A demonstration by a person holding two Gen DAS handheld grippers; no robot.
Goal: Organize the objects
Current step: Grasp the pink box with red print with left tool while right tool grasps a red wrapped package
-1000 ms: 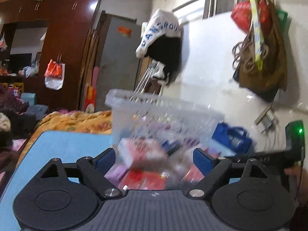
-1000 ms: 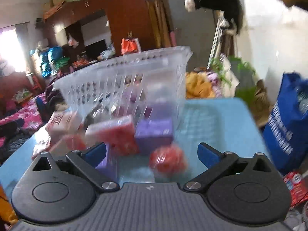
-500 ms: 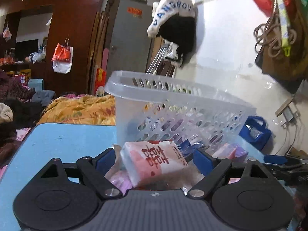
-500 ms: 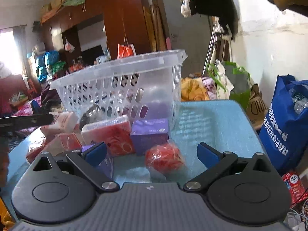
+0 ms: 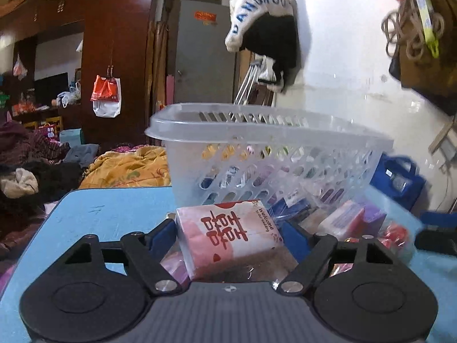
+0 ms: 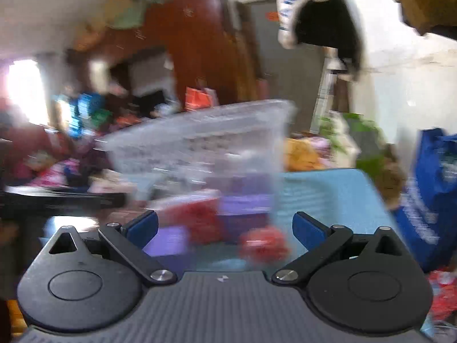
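A clear plastic basket [image 5: 274, 154] stands on the blue table [image 5: 114, 214], with a heap of packets in front of it. My left gripper [image 5: 228, 235] is open, its jaws on either side of a pink tissue pack [image 5: 231, 237] with red characters. My right gripper [image 6: 225, 225] is open and empty in a blurred view, facing the basket [image 6: 200, 148], a red pack [image 6: 200, 220], a purple box [image 6: 245, 208] and a red wrapped ball [image 6: 262, 243].
More packs [image 5: 348, 220] lie right of the pink pack. A blue bag [image 6: 437, 188] stands beside the table at the right. The other gripper [image 6: 57, 200] shows at the left of the right wrist view. Bedding and clothes lie beyond the table.
My left gripper has closed in on the pink tissue pack, which now sits between its jaws. My right gripper is moving; its view has blurred and the objects look nearer.
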